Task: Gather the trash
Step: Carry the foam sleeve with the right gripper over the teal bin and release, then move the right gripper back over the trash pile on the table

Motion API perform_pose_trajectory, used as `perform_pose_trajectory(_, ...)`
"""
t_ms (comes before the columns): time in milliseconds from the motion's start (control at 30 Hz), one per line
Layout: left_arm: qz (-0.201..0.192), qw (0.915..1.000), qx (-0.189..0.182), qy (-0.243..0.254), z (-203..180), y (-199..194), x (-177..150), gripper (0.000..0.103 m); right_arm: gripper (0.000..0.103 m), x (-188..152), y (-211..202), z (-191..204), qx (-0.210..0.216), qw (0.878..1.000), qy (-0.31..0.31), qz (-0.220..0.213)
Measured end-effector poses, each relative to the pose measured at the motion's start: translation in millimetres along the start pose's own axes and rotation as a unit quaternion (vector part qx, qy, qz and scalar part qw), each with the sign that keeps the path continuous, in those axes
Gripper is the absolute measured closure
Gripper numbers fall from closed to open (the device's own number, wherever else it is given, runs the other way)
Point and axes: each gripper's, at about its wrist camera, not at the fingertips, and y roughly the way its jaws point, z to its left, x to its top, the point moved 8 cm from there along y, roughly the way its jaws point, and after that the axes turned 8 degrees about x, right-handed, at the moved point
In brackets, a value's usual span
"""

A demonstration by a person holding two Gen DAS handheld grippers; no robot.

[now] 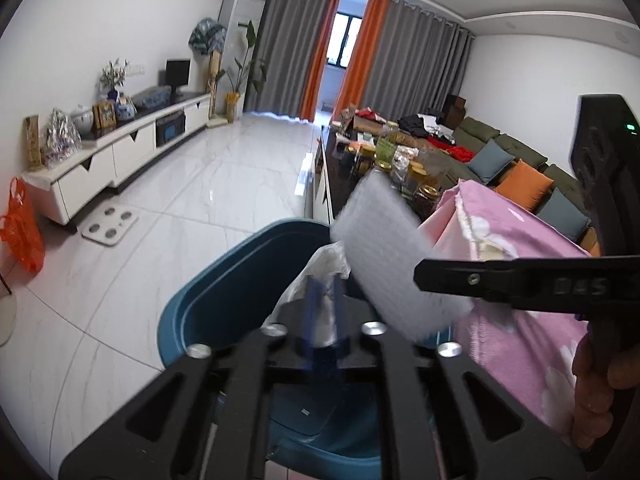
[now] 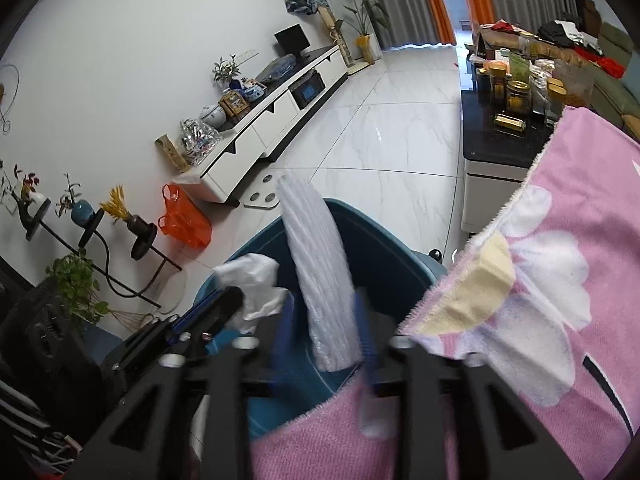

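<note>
A blue bin [image 1: 224,264] [image 2: 384,236] stands on the floor right under both grippers. Over its mouth my left gripper [image 1: 325,312] [image 2: 236,300] has its blue fingers slightly apart, with a crumpled white plastic bag [image 1: 320,264] [image 2: 252,280] still between them. My right gripper [image 2: 326,340] is open with a white foam sheet [image 2: 320,264] [image 1: 380,256] standing loose between its fingers, leaning on the right one and tilted into the bin. One of its black fingers [image 1: 448,276] crosses in front of the sheet. A hand [image 1: 596,392] holds that gripper.
A pink flowered cloth [image 1: 520,280] [image 2: 560,280] hangs close on the right beside the bin. A dark coffee table [image 2: 500,148] with several jars stands behind it. On the left are a white TV cabinet [image 1: 120,148], an orange bag [image 1: 24,228] and a white scale [image 1: 110,224].
</note>
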Motion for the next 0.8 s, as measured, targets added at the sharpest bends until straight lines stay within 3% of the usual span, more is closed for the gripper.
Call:
perform_pose_trajectory(67,0.000,1.0000,0.003,-0.001,4,8,1,0.073,0.064,1,-3,-1,0.001,1.000,0.000,-0.003)
perform_pose_trajectory(133,-0.001,1.0000,0.008,-0.003,5,9,1,0.069,0.064,3,-7,-2,-0.002,1.000,-0.001,-0.011)
perform_pose_trajectory(267,-0.018,0.9995,0.022,-0.015,20,5,13,0.051,0.064,7,-15,-2,0.000,1.000,-0.005,-0.022)
perform_pose_trajectory(400,-0.038,0.9983,0.036,-0.028,37,-20,25,0.037,0.063,10,-25,-1,0.003,0.999,-0.010,-0.031)
perform_pose_trajectory(567,-0.062,0.9958,0.052,-0.043,55,-58,37,0.012,0.059,8,-39,-1,0.004,0.999,-0.011,-0.043)
perform_pose_trajectory(667,-0.076,0.9940,0.059,-0.052,63,-80,41,0.006,0.058,8,-51,-3,0.006,0.998,-0.011,-0.055)
perform_pose_trajectory(800,-0.091,0.9922,0.063,-0.057,65,-112,46,0.006,0.052,3,-84,-5,0.012,0.996,-0.009,-0.086)
